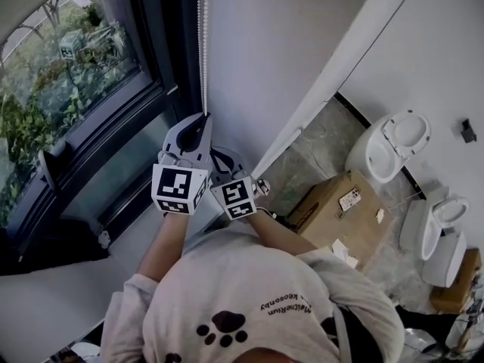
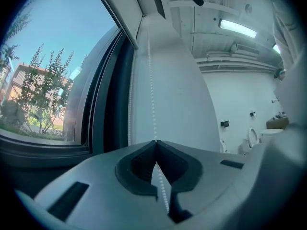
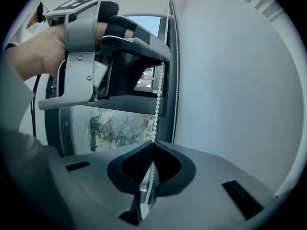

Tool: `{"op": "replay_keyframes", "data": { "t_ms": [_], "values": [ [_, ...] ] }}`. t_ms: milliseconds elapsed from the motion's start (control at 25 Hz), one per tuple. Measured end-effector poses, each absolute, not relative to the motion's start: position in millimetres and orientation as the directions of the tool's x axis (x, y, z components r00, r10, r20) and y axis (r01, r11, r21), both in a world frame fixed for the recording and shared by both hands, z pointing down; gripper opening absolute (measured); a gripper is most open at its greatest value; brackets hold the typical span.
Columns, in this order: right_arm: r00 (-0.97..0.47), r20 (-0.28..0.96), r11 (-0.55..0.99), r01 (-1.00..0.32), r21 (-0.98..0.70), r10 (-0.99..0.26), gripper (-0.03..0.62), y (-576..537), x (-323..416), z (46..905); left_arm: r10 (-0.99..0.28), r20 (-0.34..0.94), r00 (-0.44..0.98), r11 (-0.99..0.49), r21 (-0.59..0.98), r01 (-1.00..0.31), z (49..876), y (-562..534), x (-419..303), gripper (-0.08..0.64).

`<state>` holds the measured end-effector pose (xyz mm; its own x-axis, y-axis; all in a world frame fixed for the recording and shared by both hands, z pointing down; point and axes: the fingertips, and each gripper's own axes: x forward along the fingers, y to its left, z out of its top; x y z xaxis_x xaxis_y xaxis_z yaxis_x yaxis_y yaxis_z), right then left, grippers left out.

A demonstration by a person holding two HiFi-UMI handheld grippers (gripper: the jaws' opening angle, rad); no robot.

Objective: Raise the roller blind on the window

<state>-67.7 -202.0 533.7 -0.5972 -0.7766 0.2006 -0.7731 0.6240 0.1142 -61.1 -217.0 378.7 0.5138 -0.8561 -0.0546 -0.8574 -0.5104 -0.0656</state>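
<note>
grippers: two showing, left gripper, right gripper
marker cubes: two showing
bead-chain strands: two hanging
toilets: two standing
cardboard box: one sitting
window: one showing

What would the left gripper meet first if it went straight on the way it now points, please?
Probably the white wall beside the window frame, just behind the bead chain that the left gripper clamps; depth unclear.

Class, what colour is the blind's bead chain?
The bead chain is white, clearest in the right gripper view.
</note>
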Motion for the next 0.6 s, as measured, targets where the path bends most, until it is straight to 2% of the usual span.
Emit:
{"op": "replay_keyframes", "data": {
  "t_ms": [280, 600],
  "values": [
    [-0.567, 0.203, 0.594, -0.797, 0.113, -0.799, 0.010, -201, -65, 556, -0.848, -0.050, 0.527, -0.524, -0.064, -0.849, 402, -215, -61, 0.008],
    [-0.533, 0.287, 0.577, -0.811, 0.093, -0.796, 0.011, -198, -60, 598, -0.844, 0.000, 0.536, -0.535, -0.049, -0.843, 444, -213, -64, 0.008]
  ]
}}
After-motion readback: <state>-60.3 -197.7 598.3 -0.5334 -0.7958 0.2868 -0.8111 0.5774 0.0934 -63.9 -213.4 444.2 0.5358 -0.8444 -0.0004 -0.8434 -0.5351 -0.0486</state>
